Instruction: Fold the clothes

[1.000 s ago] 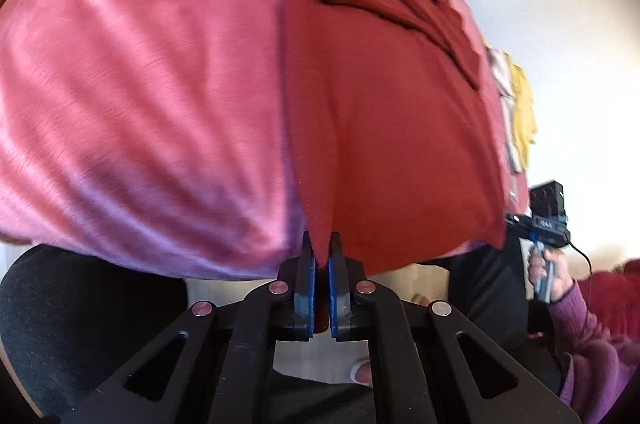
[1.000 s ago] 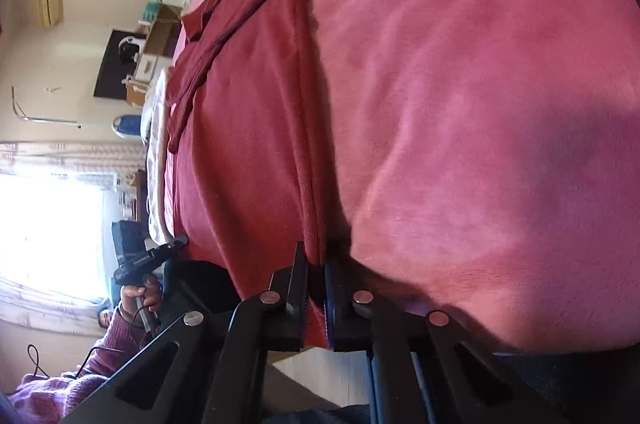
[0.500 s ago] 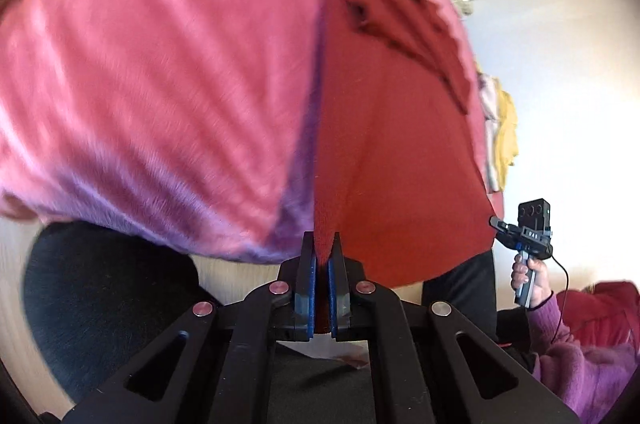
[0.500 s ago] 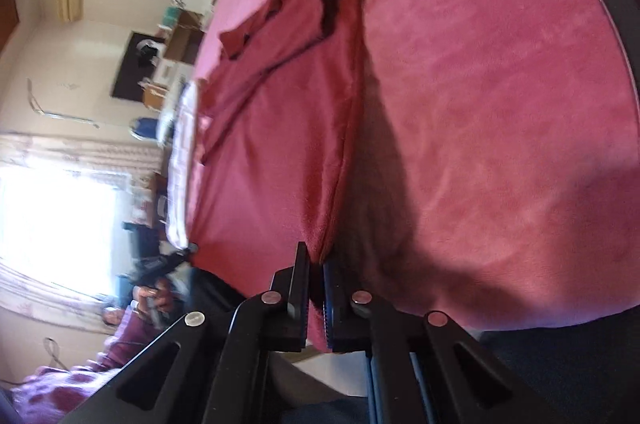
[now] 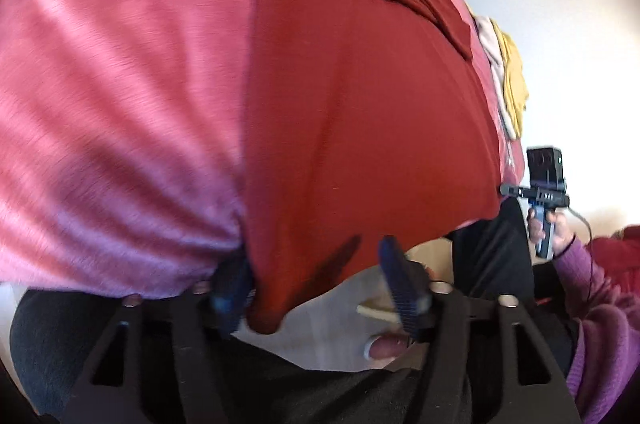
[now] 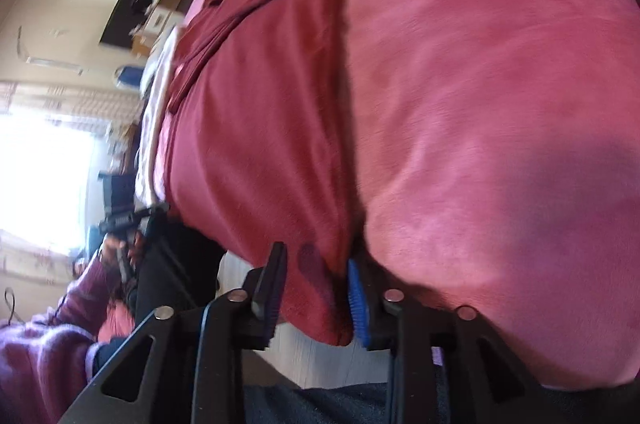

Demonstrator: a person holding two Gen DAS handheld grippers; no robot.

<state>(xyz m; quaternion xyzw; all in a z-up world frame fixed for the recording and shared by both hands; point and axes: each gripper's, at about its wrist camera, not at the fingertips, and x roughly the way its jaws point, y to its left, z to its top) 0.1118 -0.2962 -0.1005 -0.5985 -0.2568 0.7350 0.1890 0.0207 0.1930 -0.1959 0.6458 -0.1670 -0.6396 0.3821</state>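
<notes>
The left gripper is opening, its jaws standing apart around the hanging hem of the red garment, no longer pinching it. The right gripper is opening too, the garment's other hem corner lying loose between its jaws, against the blue pad. The garment is lying spread flat on the pink bed, its hem drooping over the near edge and its crumpled sleeves reaching toward the far edge. Pale and yellow clothes are lying beside it.
</notes>
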